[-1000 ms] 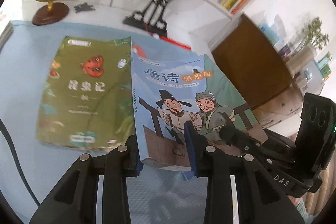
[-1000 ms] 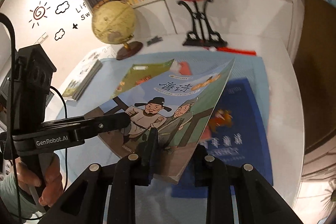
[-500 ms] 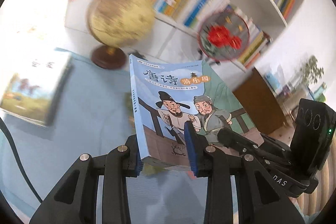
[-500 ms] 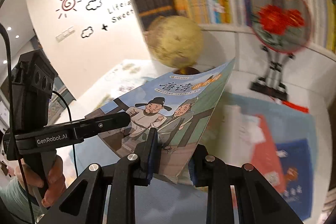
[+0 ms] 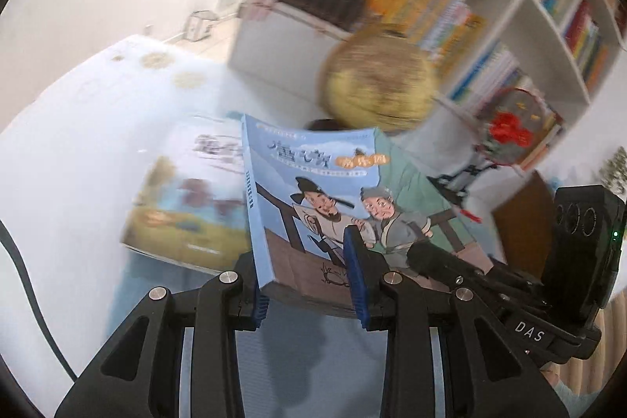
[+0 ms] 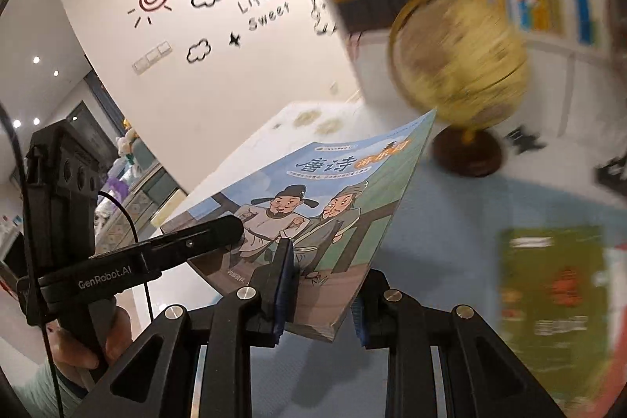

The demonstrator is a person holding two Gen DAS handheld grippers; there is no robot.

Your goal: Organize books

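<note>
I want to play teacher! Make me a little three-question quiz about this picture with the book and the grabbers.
1. True or false: both the left gripper and the right gripper are clamped on the blue book.
2. What round thing stands on a dark wooden base behind the book? A) a ball B) a globe C) a lamp
3. Fill in: the green book is lying flat on the ____ mat.

Key:
1. True. Each one pinches the blue book's bottom edge.
2. B, the globe.
3. Light blue; the mat covers the table.
</note>
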